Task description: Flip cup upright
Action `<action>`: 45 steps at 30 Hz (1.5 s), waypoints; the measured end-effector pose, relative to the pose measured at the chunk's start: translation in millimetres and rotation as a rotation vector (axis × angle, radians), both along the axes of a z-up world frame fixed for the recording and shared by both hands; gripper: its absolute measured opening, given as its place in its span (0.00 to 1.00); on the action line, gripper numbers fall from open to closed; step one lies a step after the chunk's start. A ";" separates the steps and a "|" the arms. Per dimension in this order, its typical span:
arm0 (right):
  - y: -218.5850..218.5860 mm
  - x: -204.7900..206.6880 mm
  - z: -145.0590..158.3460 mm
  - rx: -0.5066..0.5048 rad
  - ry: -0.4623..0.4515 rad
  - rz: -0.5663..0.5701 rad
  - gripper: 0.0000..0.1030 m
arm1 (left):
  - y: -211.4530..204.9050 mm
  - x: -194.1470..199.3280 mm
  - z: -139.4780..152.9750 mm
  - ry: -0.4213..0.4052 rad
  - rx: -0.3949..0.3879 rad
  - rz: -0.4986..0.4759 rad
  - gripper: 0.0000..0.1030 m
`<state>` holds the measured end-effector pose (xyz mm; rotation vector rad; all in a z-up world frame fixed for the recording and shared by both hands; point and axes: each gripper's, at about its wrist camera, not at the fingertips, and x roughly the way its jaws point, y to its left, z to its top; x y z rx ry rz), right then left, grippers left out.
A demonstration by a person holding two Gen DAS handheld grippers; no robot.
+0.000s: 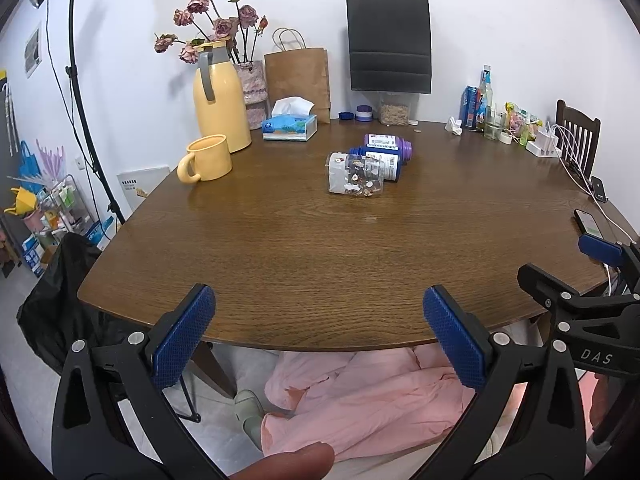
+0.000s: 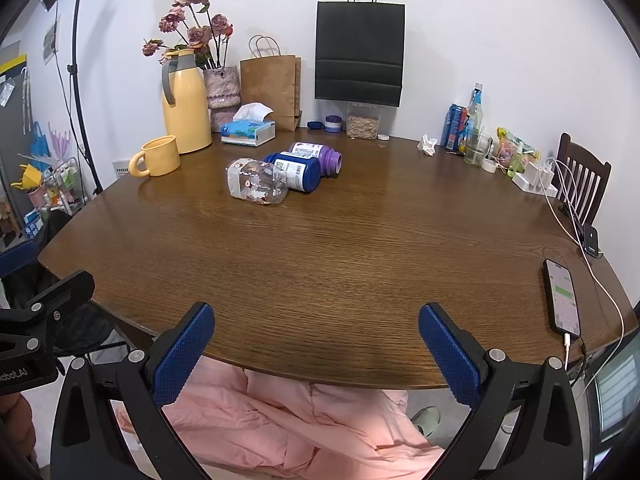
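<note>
A clear plastic cup with small printed figures (image 1: 355, 174) lies on its side on the brown table (image 1: 320, 248); it also shows in the right wrist view (image 2: 257, 185). Beside it lie a blue bottle (image 1: 380, 161) and a purple bottle (image 1: 387, 144), both on their sides. My left gripper (image 1: 319, 332) is open and empty at the table's near edge, far from the cup. My right gripper (image 2: 316, 348) is open and empty at the near edge too.
A yellow mug (image 1: 206, 159) stands upright next to a yellow thermos (image 1: 219, 98), flower vase and tissue box (image 1: 290, 124) at the back left. Paper bags lean on the wall. Bottles, a glass and chargers sit at the right (image 2: 476, 136). A phone (image 2: 562, 300) lies near the right edge.
</note>
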<state>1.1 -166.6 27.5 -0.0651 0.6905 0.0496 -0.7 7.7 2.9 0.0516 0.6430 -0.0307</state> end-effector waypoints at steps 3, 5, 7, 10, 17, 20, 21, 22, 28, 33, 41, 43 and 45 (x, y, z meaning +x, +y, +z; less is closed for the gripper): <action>0.1 -0.2 -0.3 0.001 -0.001 0.000 1.00 | -0.1 -0.6 -0.3 -0.001 0.000 0.000 1.00; 0.2 -0.2 -0.5 0.001 0.000 -0.002 1.00 | 0.1 -0.2 -0.7 0.000 0.000 0.000 1.00; 0.0 0.1 0.5 0.003 0.001 -0.004 1.00 | -0.3 -1.3 -1.6 -0.002 0.000 0.000 1.00; -1.1 -0.3 1.4 0.002 -0.002 -0.009 1.00 | -0.5 -1.2 -1.9 -0.002 0.000 0.000 1.00; -0.6 -2.1 3.5 -0.010 -0.014 -0.009 1.00 | -1.6 -3.3 -1.8 -0.014 0.005 0.001 1.00; -1.7 -2.1 3.6 -0.010 -0.014 -0.009 1.00 | -1.2 -5.3 -0.8 -0.026 0.002 0.002 1.00; -2.1 -2.4 3.7 -0.010 -0.013 -0.009 1.00 | -1.1 -6.4 -0.2 -0.033 0.004 0.004 1.00; -2.3 -2.3 3.9 -0.010 -0.013 -0.009 1.00 | -1.2 -6.8 0.6 -0.038 0.004 0.004 1.00; -2.9 -2.4 3.6 -0.010 -0.014 -0.009 1.00 | 4.8 -7.4 1.5 -0.040 -0.039 -0.001 1.00; -2.9 -2.0 3.2 -0.011 -0.015 -0.009 1.00 | 8.0 -3.1 0.3 -0.014 -0.067 -0.005 1.00; -3.0 -1.9 2.5 -0.012 -0.015 -0.010 1.00 | 9.6 -1.3 -5.6 0.023 -0.067 0.009 1.00; -2.3 -2.3 2.0 -0.010 -0.012 -0.009 1.00 | 9.9 -0.5 -8.3 0.036 -0.059 0.016 1.00; -2.4 -0.7 0.1 -0.007 -0.003 -0.010 1.00 | 8.1 -0.7 -9.2 0.038 -0.065 -0.013 1.00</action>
